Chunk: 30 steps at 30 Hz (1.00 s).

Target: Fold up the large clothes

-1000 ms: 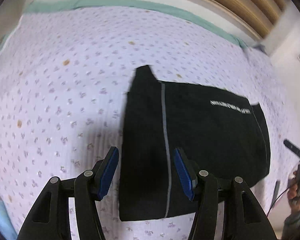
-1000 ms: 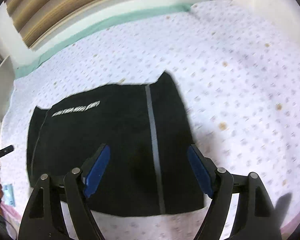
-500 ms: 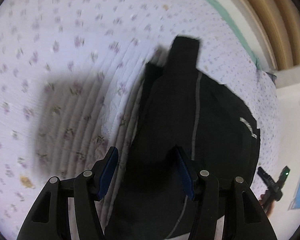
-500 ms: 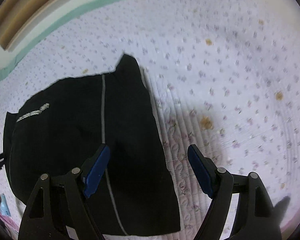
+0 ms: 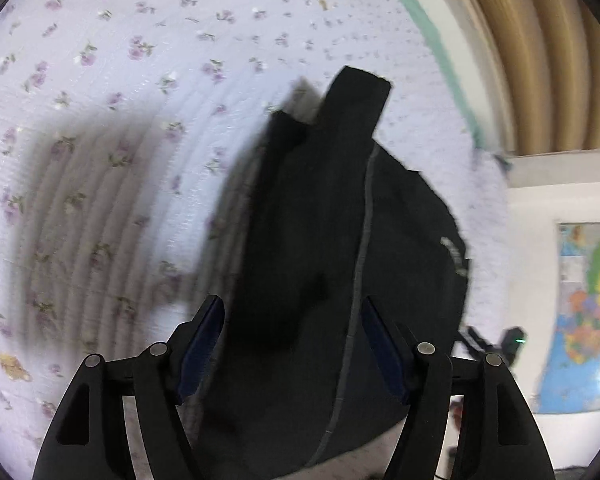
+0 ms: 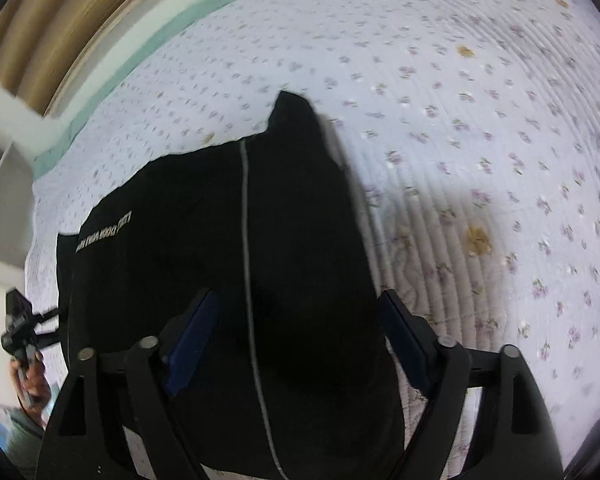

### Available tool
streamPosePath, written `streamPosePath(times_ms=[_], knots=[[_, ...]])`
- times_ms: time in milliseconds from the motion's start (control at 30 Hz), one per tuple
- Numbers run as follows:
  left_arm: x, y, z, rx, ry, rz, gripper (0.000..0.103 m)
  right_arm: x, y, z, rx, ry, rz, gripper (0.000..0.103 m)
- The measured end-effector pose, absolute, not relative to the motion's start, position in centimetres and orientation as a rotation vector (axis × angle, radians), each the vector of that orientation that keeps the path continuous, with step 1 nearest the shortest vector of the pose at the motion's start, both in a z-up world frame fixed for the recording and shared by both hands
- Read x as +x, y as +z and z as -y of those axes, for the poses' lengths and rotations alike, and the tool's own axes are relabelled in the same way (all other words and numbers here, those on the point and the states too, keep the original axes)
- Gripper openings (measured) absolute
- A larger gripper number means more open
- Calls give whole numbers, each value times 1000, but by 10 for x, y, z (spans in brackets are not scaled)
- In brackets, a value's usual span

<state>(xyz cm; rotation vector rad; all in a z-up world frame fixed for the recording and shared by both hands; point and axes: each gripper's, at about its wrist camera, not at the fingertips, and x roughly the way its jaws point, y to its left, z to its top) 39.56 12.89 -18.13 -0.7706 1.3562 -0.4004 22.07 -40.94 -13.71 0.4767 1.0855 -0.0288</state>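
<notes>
A black garment (image 5: 320, 248) with a thin grey stripe and white lettering lies folded on the flowered bed cover. In the left wrist view my left gripper (image 5: 292, 344) hangs low over the garment's near end, jaws opening, cloth below the gap, its blue pads (image 5: 204, 344) clear of it. In the right wrist view the same garment (image 6: 220, 248) fills the middle. My right gripper (image 6: 296, 340) is over its right edge, jaws opening wide, the blue pads (image 6: 400, 336) not pressing the cloth.
The pale purple flowered bed cover (image 6: 480, 140) spreads wide around the garment. A wooden slatted headboard (image 5: 540, 48) and a green bed edge (image 6: 172, 28) are at the back. A map (image 5: 584, 320) hangs on the wall. A hand holds the other gripper (image 6: 20, 332).
Both grippers have dropped closer to the garment and spread their jaws wider. The left view has rolled, so the garment now stands lengthwise between its fingers.
</notes>
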Motion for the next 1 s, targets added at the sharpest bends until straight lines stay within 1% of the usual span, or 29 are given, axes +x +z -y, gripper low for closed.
streamPosePath(times_ms=[100, 167, 233, 333, 400, 467, 533, 567, 633, 700, 800, 867, 900, 933, 967, 1000], knots=[[401, -197, -126, -757, -349, -1400, 75, 231, -160, 406, 462, -33, -1161, 88], [403, -211, -123, -781, -349, -1436, 75, 235, -179, 411, 525, -9, -1188, 89], [405, -225, -117, -823, -376, -1445, 79, 236, -192, 422, 639, 16, -1188, 92], [409, -237, -109, -904, -432, -1441, 80, 238, -203, 432, 731, 39, -1193, 98], [414, -243, -104, -939, -469, -1448, 80, 242, -204, 429, 712, 52, -1193, 102], [418, -246, -99, -962, -513, -1440, 79, 248, -204, 421, 680, 76, -1198, 102], [419, -238, -91, -931, -565, -1408, 78, 254, -202, 411, 651, 122, -1205, 97], [418, -230, -84, -877, -587, -1394, 78, 254, -205, 406, 639, 162, -1211, 87], [417, -218, -72, -800, -628, -1377, 78, 254, -198, 393, 547, 187, -1221, 86], [421, -222, -68, -790, -624, -1398, 78, 257, -196, 388, 513, 191, -1230, 86], [431, -243, -61, -835, -607, -1443, 78, 267, -207, 392, 579, 216, -1231, 87], [434, -244, -49, -795, -584, -1446, 78, 277, -216, 392, 617, 233, -1229, 90], [435, -241, -46, -782, -568, -1447, 78, 281, -219, 391, 626, 238, -1226, 91], [435, -239, -43, -776, -555, -1448, 76, 283, -220, 390, 632, 237, -1223, 91], [433, -233, -40, -756, -534, -1437, 70, 284, -219, 390, 639, 235, -1220, 90], [430, -226, -37, -735, -518, -1421, 66, 282, -218, 389, 640, 236, -1216, 85]])
